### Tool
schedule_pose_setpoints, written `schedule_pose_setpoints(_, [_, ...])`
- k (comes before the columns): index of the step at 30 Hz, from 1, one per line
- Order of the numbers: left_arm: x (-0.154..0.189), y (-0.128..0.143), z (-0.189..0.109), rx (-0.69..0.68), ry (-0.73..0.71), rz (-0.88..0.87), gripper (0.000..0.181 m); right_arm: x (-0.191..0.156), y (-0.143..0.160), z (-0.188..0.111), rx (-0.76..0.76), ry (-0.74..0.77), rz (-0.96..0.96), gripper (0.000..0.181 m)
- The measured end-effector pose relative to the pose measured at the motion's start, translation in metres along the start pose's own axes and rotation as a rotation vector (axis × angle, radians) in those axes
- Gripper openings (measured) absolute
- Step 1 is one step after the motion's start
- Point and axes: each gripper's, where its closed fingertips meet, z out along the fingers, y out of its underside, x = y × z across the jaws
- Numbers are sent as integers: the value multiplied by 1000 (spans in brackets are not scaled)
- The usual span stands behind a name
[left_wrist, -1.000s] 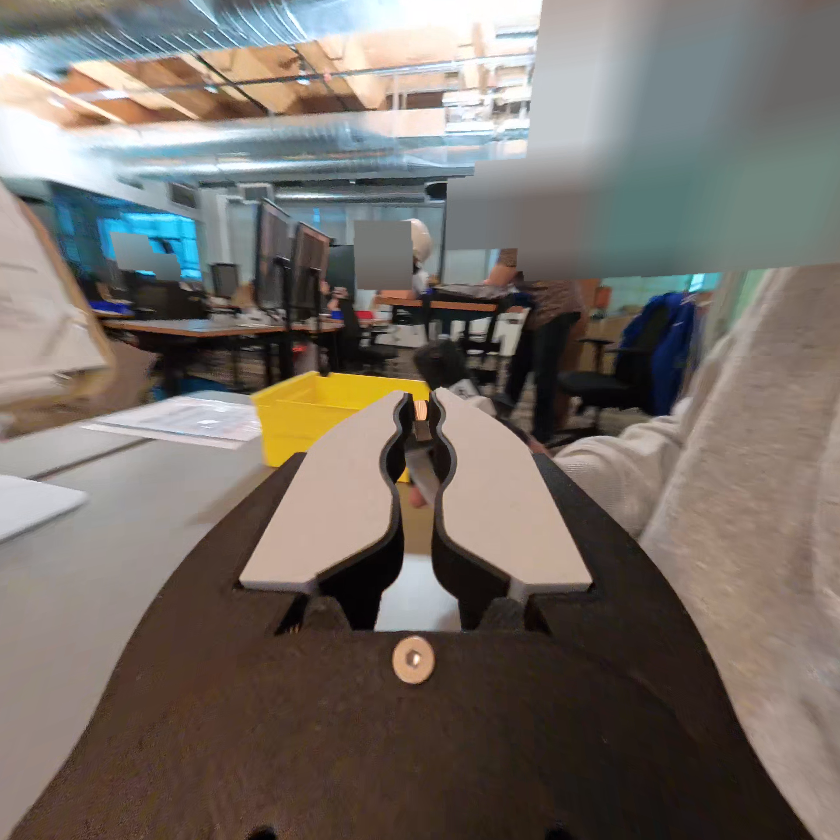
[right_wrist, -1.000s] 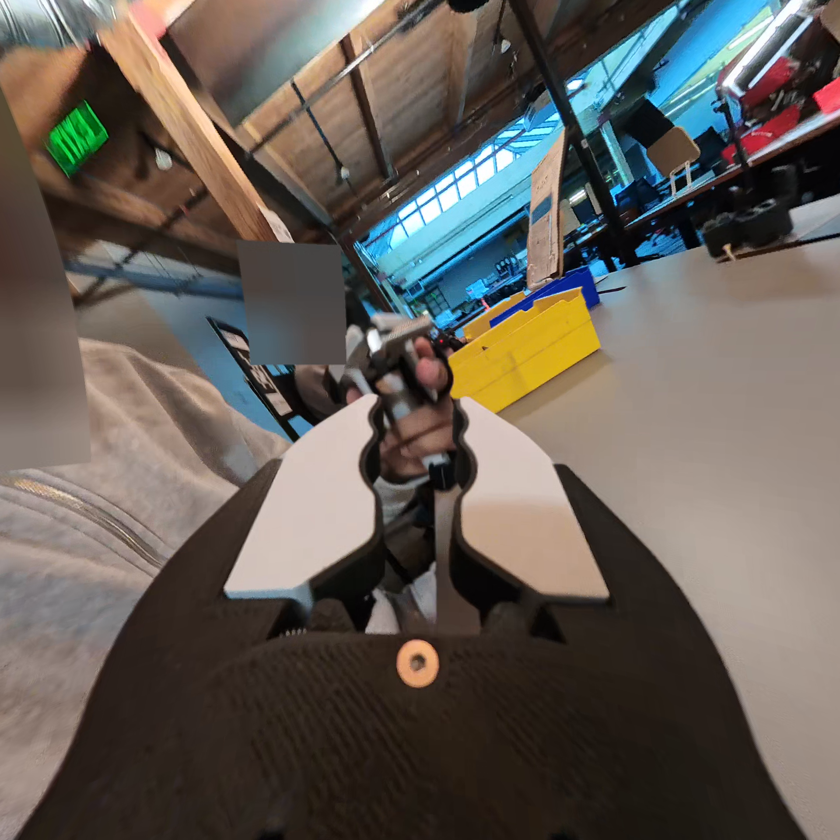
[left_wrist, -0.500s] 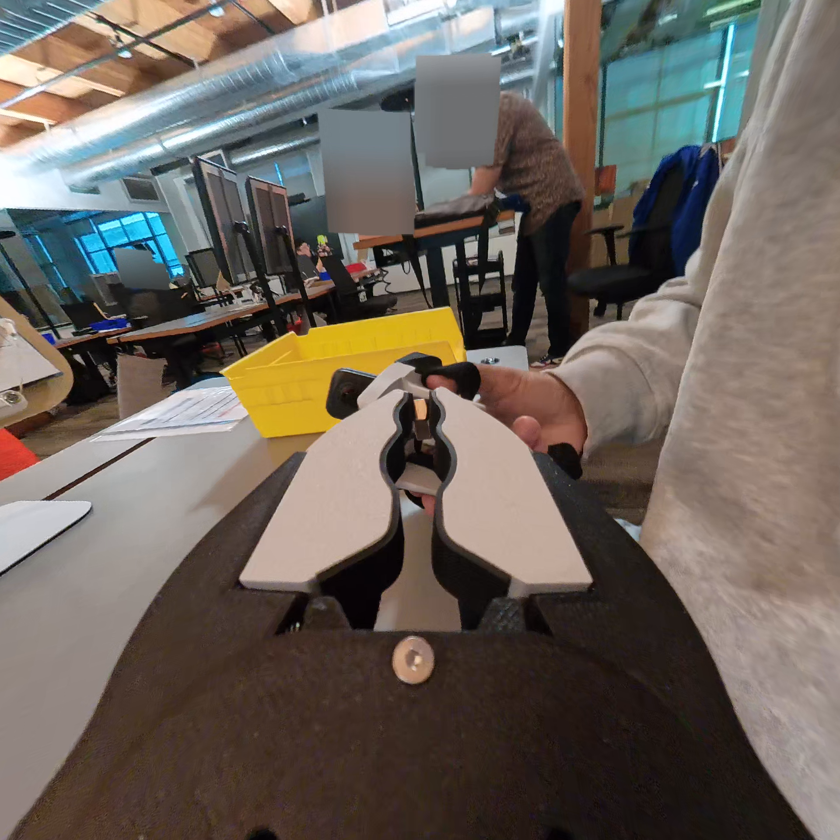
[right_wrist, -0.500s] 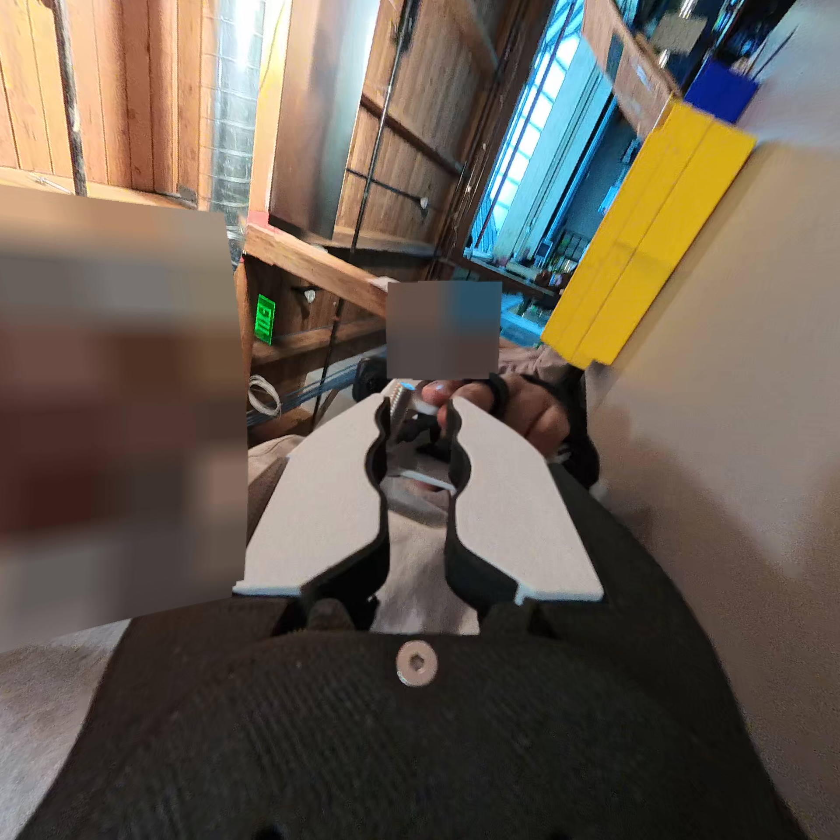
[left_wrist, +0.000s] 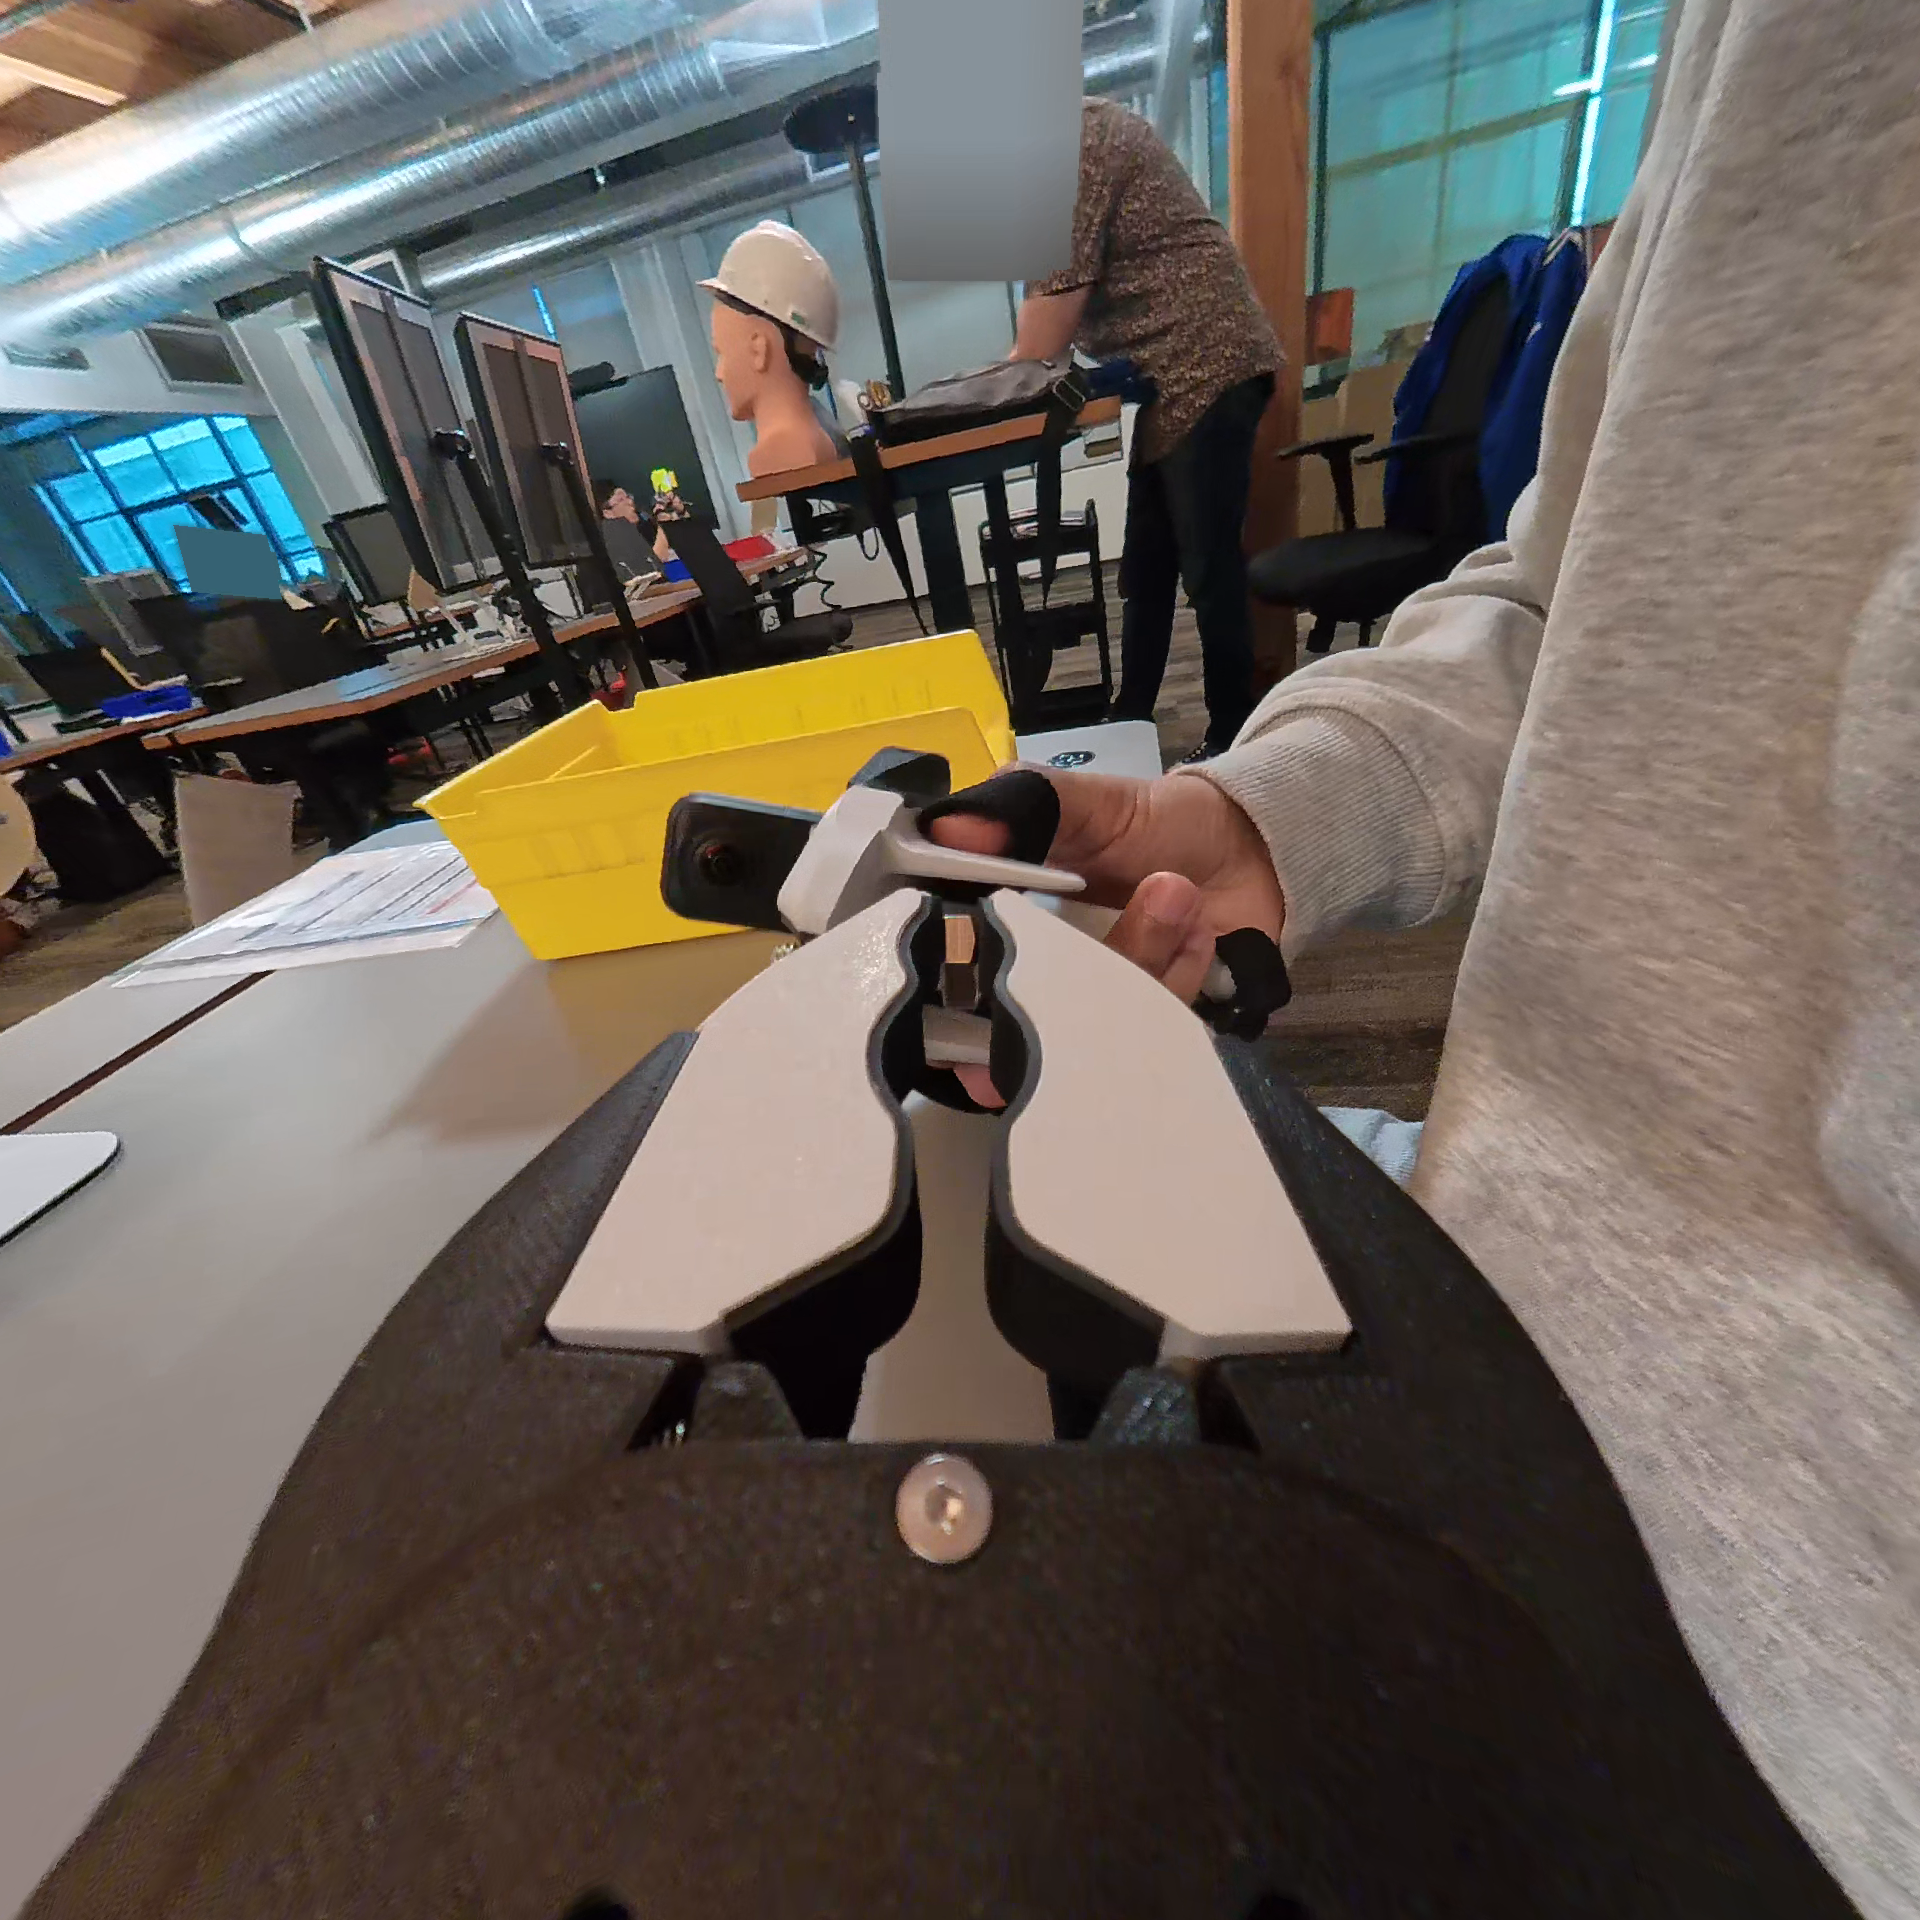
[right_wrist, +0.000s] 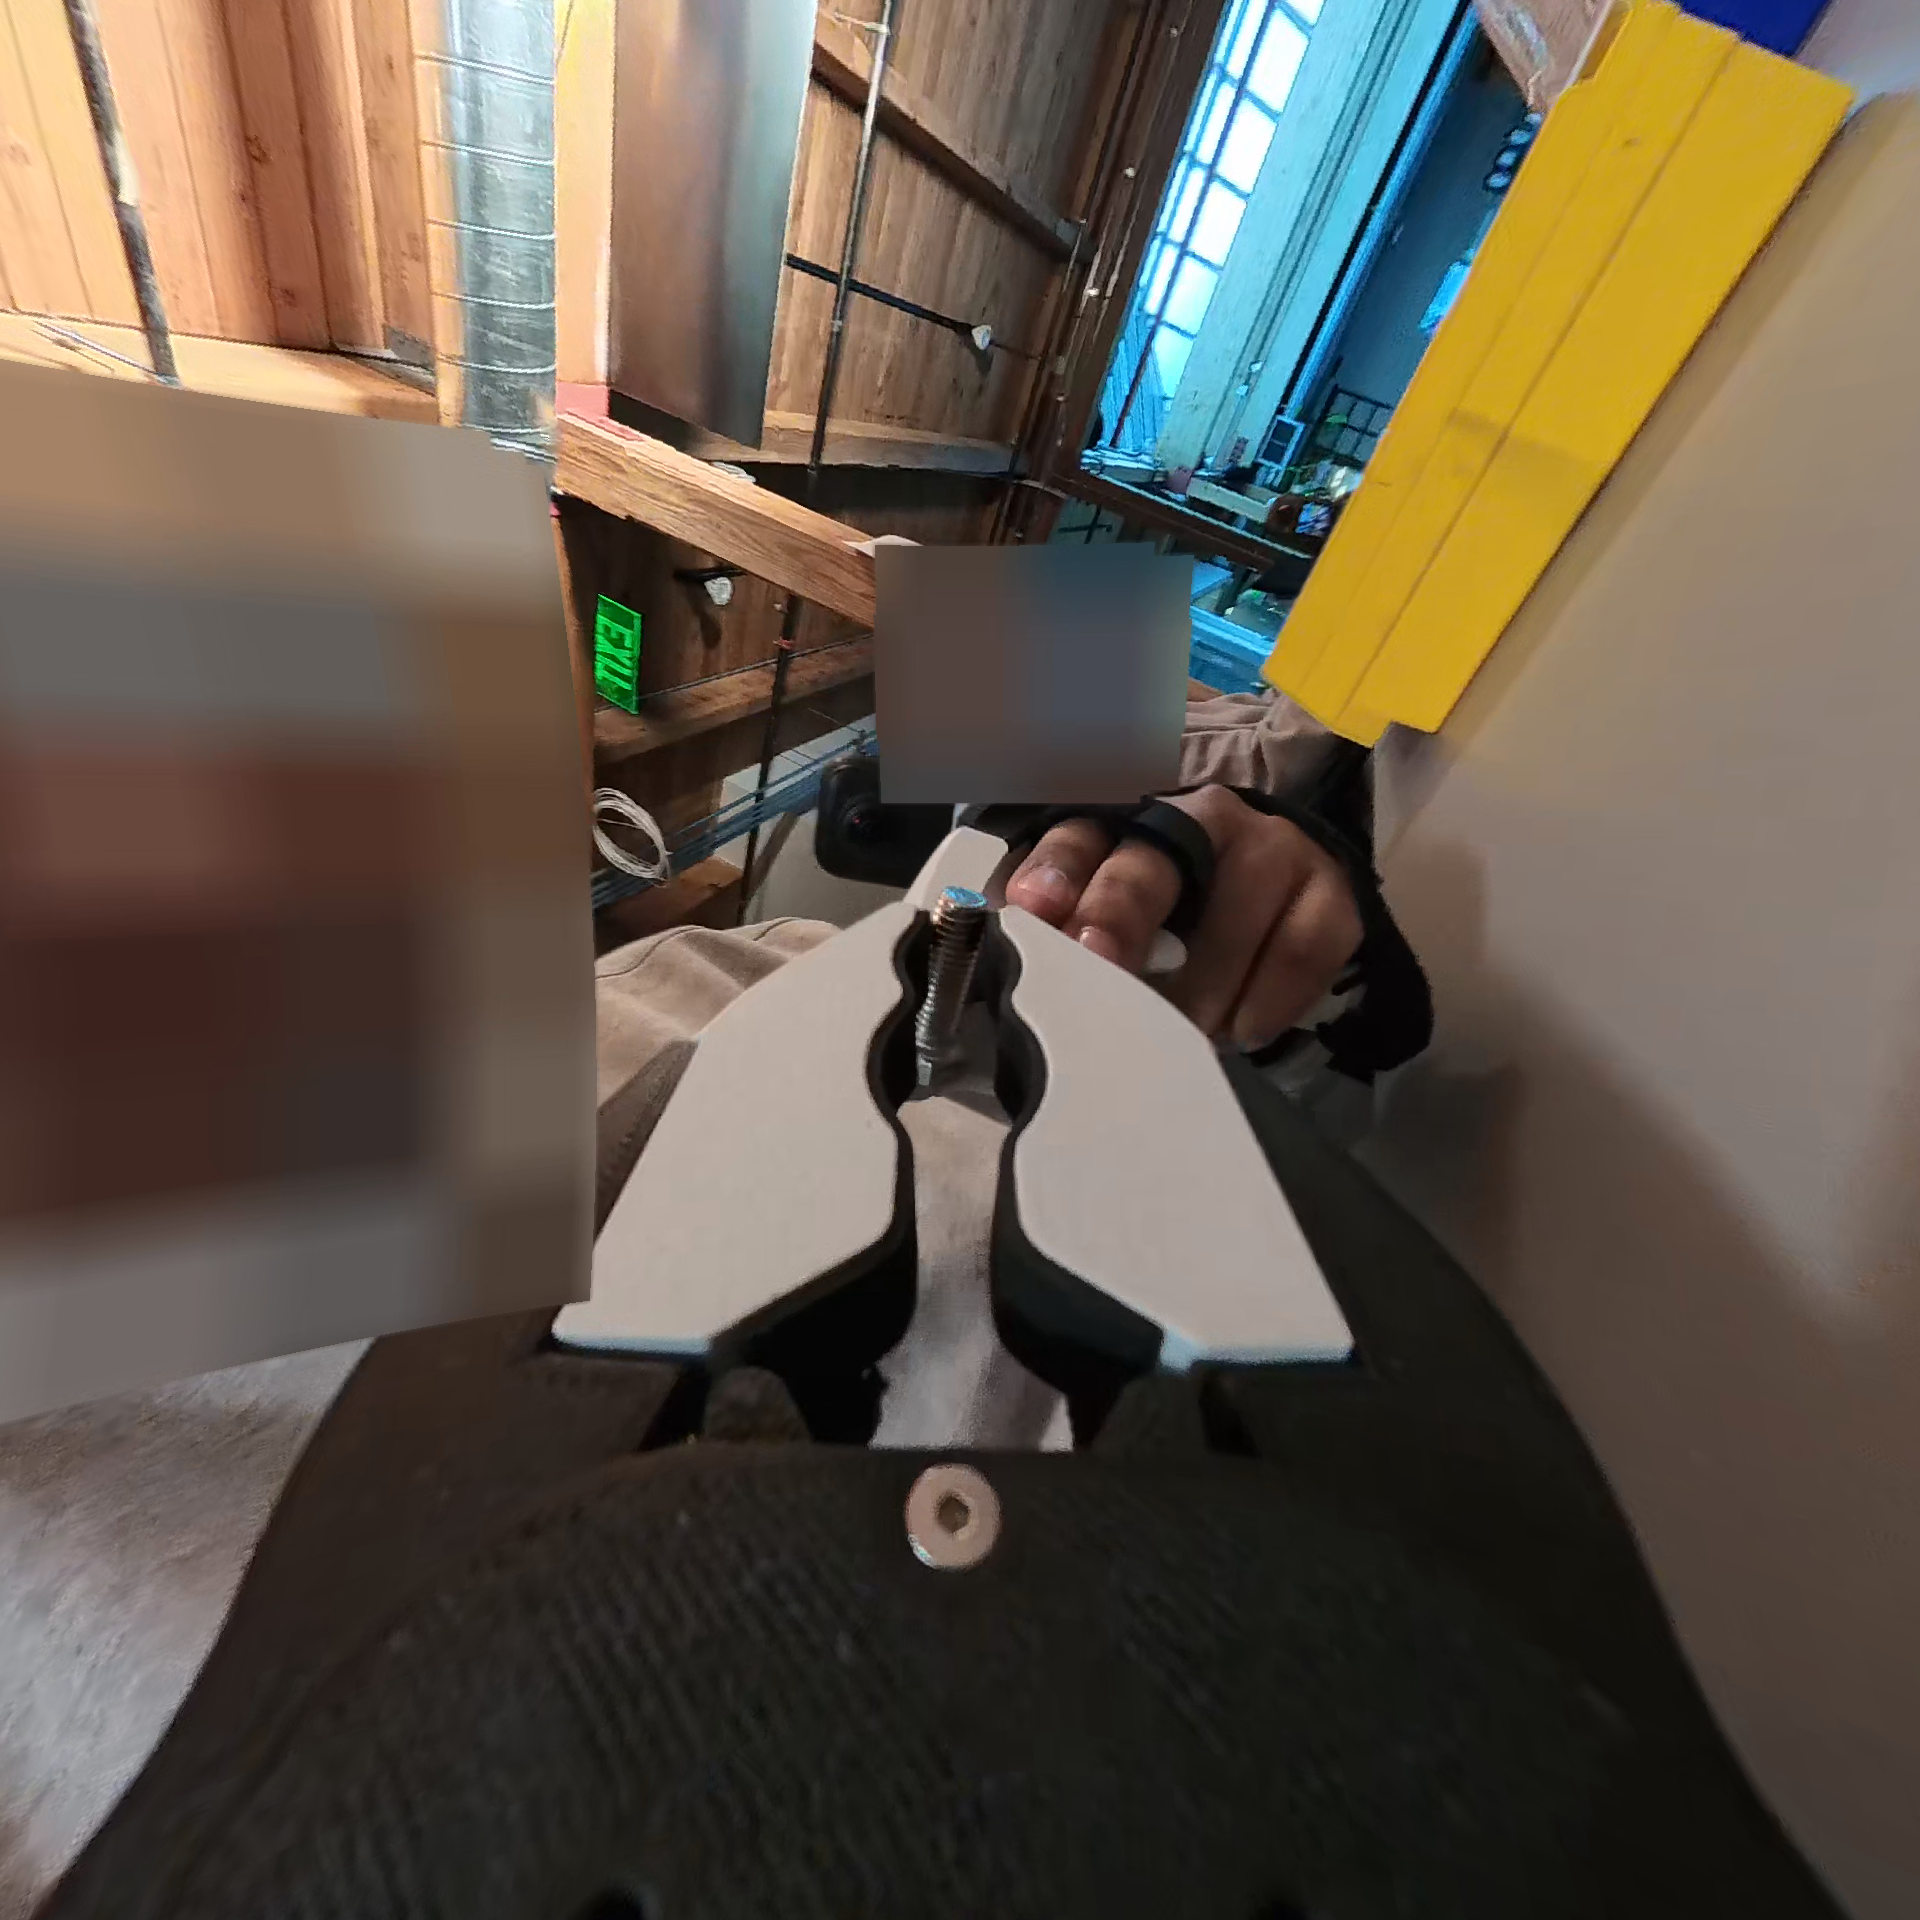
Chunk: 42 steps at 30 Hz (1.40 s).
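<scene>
Open-plan workshop space fills the left wrist view, with silver ceiling ducts, rows of desks with monitors, and a grey surface (left_wrist: 260, 1195) in the foreground. On that surface sits a yellow bin (left_wrist: 623, 831), with printed sheets of paper (left_wrist: 322, 914) just beside it to the left. Farther back, a mannequin head wearing a white hard hat (left_wrist: 774, 281) stands on a desk, near a standing person (left_wrist: 1164, 416). The left hand-held gripper (left_wrist: 954, 935) has its white fingers (left_wrist: 769, 1143) drawn close, gripping a small metal nut (left_wrist: 956, 961) near the tips. Just beyond the tips, the person's right hand (left_wrist: 1164, 883), in a grey sleeve (left_wrist: 1382, 821), holds the other hand-held device, whose camera lens faces this way.

Rolled onto its side, the right wrist view shows wooden walls and beams, a metal duct and blue-lit windows, with the surface (right_wrist: 1662, 935) running up the right edge and the yellow bin (right_wrist: 1538, 395) resting on it. The right hand-held gripper (right_wrist: 956, 935) is narrowed onto a threaded metal bolt (right_wrist: 951, 977), which lies lengthwise between the white fingers (right_wrist: 1132, 1143) with its end poking out past the tips. Just behind, the person's left hand (right_wrist: 1216, 925) grips the other device.
</scene>
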Motion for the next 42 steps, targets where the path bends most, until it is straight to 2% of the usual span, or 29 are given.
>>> schedule_pose_setpoints(1, [0,1,0,-7,-4,0,7,1,-1,-1,0,20,-19,10])
schedule_pose_setpoints(3, [-2,3,0,-8,-18,-2,8,1,-4,-3,6,57,-62,9])
schedule_pose_setpoints(6, [-7,1,-1,7,-42,-30,28,2,-12,-9,44,123,-141,9])
schedule_pose_setpoints(9, [-15,4,-3,5,-63,-90,39,-1,-24,-17,100,190,-250,9])
schedule_pose_setpoints(14, [-31,17,-4,-37,-102,-270,41,-10,-33,-20,114,304,-541,9])
schedule_pose_setpoints(18, [-32,21,-3,-45,-76,-397,42,-16,-25,-11,55,364,-815,9])
schedule_pose_setpoints(21, [-28,21,-2,-40,-32,-449,41,-16,-15,-3,-4,381,-936,9])
schedule_pose_setpoints(28, [-10,21,0,-40,134,-588,37,-14,-4,-3,-150,403,-1088,9])
schedule_pose_setpoints(33, [-7,20,0,-44,151,-571,39,-24,-3,-2,-99,303,-1011,9])
schedule_pose_setpoints(42, [-4,18,0,-34,165,-531,34,-20,5,3,-136,288,-1032,9])
